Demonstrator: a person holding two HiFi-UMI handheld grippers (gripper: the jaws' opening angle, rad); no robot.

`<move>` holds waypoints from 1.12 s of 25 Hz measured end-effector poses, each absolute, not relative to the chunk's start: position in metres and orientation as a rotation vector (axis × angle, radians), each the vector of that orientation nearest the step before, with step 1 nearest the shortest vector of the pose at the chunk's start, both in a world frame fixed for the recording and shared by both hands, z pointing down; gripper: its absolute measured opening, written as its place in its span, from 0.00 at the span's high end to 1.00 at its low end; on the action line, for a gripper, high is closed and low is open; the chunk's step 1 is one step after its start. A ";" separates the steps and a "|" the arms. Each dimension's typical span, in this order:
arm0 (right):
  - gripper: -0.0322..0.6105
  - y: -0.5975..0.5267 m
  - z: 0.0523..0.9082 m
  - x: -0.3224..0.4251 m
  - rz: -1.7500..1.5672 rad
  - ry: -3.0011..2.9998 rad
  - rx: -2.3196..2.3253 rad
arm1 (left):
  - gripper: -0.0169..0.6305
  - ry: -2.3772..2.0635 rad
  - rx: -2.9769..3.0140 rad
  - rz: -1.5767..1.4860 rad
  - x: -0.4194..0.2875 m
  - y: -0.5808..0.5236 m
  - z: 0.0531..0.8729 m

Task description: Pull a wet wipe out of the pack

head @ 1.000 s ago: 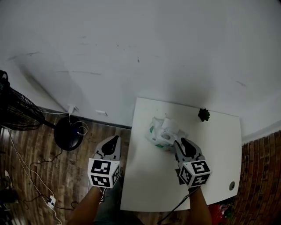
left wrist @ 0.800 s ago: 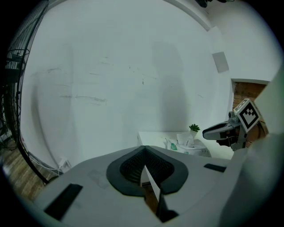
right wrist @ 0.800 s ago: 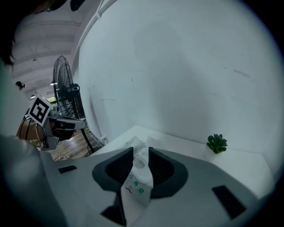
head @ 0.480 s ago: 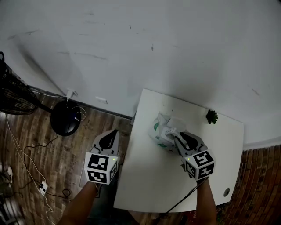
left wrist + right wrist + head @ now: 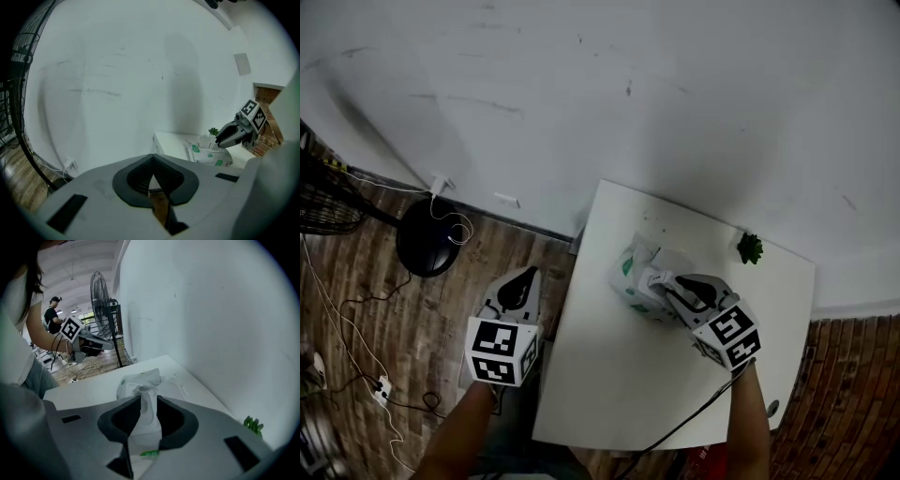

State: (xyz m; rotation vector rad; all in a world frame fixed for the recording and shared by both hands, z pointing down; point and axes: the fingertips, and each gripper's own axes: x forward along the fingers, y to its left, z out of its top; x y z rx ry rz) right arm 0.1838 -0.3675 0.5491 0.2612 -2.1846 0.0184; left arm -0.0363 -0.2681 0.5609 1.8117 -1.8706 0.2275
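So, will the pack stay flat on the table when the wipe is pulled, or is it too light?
Probably light and floppy: the pack looks crumpled and soft. It may lift with the wet wipe pinched in the right claw, since nothing holds it down.

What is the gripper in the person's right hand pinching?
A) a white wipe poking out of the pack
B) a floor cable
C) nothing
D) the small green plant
A: the right gripper has its jaws closed on the wet wipe rising from the pack.
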 end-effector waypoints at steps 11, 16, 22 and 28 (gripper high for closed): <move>0.78 -0.365 0.565 0.177 -0.081 -2.080 0.029 | 0.97 -1.872 1.777 0.247 -0.049 -0.272 0.568; 0.81 -0.362 0.569 0.173 -0.098 -2.063 -0.058 | 0.97 -1.872 1.768 0.242 -0.051 -0.276 0.570; 0.83 -0.358 0.574 0.165 -0.086 -2.049 -0.127 | 0.97 -1.872 1.744 0.244 -0.054 -0.275 0.575; 0.84 -0.358 0.580 0.164 -0.091 -1.995 -0.158 | 0.97 -1.880 1.735 0.235 -0.060 -0.275 0.575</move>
